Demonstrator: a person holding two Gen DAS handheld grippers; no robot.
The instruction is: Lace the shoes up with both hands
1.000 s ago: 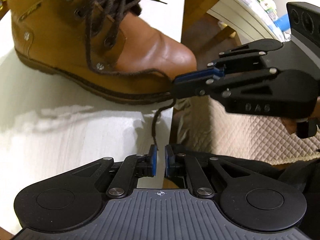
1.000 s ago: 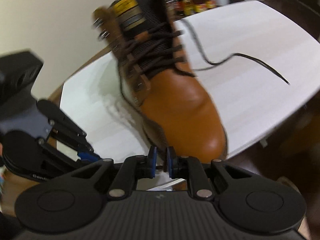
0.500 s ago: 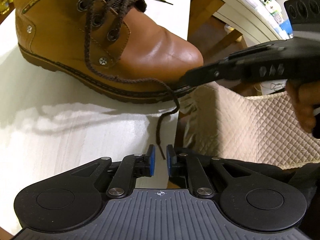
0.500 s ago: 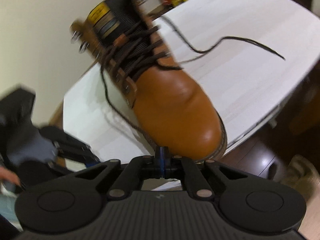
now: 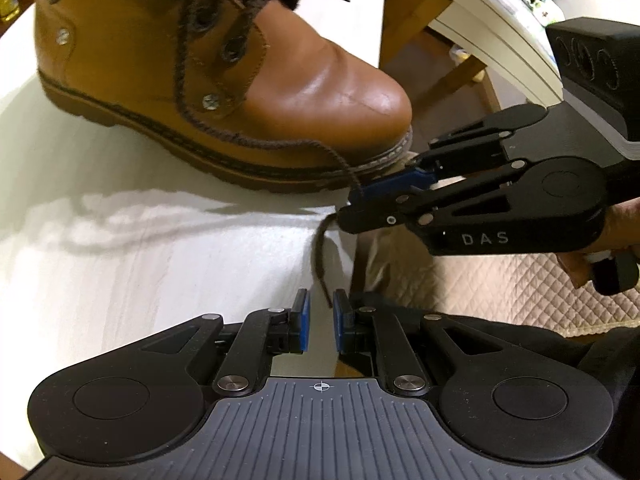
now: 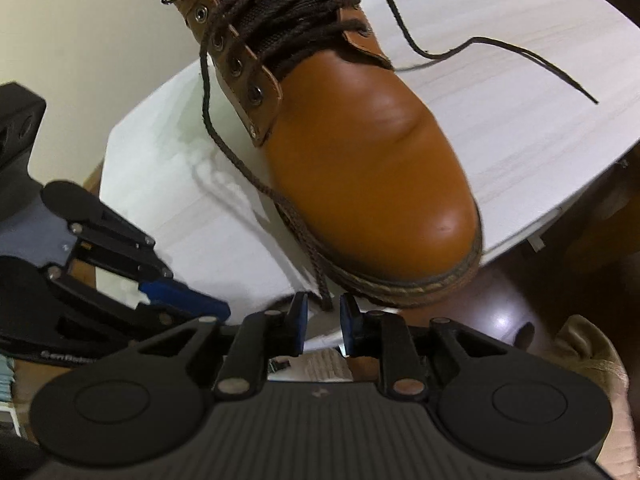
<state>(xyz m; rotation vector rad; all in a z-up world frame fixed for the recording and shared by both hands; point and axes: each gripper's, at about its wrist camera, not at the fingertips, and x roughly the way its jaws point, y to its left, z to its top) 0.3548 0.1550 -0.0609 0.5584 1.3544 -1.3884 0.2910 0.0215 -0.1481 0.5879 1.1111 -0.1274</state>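
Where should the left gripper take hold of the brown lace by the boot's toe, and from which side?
Take the brown lace on its free tail near the tip, coming from the table's near edge. It points straight between the left gripper's open jaws, which could likely close across it.

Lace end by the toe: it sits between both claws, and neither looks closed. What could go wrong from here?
1. The lace end hangs loose between the open left claw and the open right claw; it may slip out before either closes.
2. The boot has its toe over the edge of the table, so a hard pull could drag it off.
3. The claws are close together and could collide.
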